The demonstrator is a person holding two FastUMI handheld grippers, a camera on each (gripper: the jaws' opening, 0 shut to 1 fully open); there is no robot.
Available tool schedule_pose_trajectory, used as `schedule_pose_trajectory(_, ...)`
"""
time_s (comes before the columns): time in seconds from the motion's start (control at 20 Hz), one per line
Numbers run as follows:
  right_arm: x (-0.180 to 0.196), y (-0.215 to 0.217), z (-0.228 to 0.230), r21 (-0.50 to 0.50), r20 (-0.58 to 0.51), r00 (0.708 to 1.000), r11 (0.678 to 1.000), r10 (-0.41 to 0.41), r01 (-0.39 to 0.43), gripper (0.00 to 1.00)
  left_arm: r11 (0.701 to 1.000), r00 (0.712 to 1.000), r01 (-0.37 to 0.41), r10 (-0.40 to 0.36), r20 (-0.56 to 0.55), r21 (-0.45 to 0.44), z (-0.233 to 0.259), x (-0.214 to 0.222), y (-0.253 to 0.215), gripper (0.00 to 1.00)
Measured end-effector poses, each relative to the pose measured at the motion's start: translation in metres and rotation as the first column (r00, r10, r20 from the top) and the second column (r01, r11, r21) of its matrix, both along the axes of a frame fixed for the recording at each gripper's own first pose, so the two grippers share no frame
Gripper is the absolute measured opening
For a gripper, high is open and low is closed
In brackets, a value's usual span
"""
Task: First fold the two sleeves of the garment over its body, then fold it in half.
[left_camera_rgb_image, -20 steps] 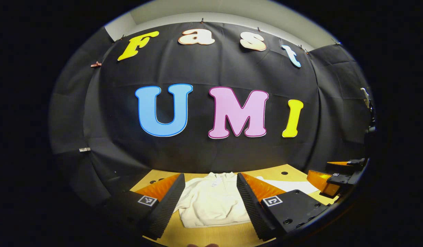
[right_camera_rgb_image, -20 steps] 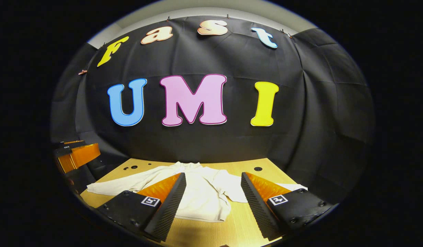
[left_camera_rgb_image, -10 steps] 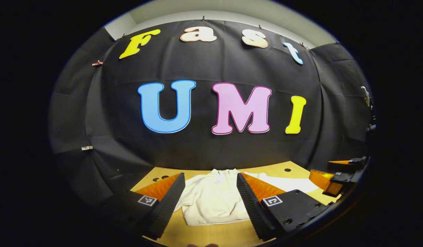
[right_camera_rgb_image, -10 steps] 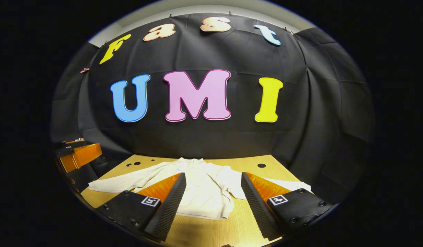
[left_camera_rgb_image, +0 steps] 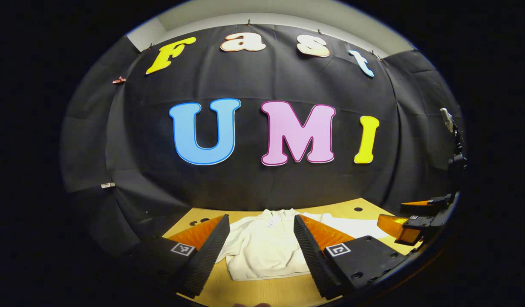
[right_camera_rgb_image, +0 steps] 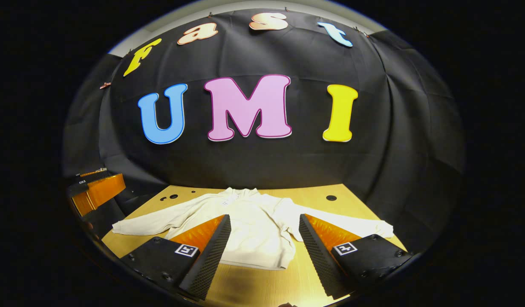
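A cream long-sleeved garment (right_camera_rgb_image: 249, 230) lies flat on the wooden table (right_camera_rgb_image: 313, 200), collar toward the wall, both sleeves spread out to the sides. Its left sleeve (right_camera_rgb_image: 147, 221) and right sleeve (right_camera_rgb_image: 356, 224) rest on the wood. My right gripper (right_camera_rgb_image: 264, 256) hovers open above the garment's hem, nothing between its fingers. In the left gripper view the garment's body (left_camera_rgb_image: 262, 249) lies ahead, and my left gripper (left_camera_rgb_image: 260, 258) is open above its lower edge. The right gripper (left_camera_rgb_image: 411, 221) appears at the far right of that view, and the left gripper (right_camera_rgb_image: 94, 189) at the far left of the right gripper view.
The black cloth wall (right_camera_rgb_image: 245, 166) rises right behind the table. Small round holes (right_camera_rgb_image: 330, 198) dot the tabletop near the back edge. Bare wood (right_camera_rgb_image: 266, 285) lies in front of the hem. A stand with a clamp (left_camera_rgb_image: 454, 140) is at the far right.
Both grippers have crept forward and tipped slightly, so more of the table and garment shows, the right sleeve most of all. The garment itself has not moved.
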State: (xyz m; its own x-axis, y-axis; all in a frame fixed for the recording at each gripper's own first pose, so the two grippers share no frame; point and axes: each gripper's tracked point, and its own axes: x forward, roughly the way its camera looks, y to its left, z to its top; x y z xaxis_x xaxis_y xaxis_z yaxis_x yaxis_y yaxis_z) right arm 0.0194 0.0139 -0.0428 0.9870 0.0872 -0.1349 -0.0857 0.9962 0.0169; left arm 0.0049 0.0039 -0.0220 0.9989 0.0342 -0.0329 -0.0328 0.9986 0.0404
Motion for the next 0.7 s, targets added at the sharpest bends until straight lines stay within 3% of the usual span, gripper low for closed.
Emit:
schedule_pose_trajectory(0.4, 0.036, -0.025, -0.018, -0.012, -0.031, 0.999, 1.000, -0.022, 0.022, 0.98, 0.998, 0.998, 0.037, -0.035, -0.044, 0.042, -0.018, 0.008, -0.024, 0.96)
schedule_pose_trajectory(0.7, 0.067, -0.087, -0.047, -0.036, -0.082, 0.990, 0.993, -0.116, 0.113, 0.98, 0.998, 0.995, 0.039, -0.034, -0.090, 0.046, -0.036, 0.017, -0.039, 0.95)
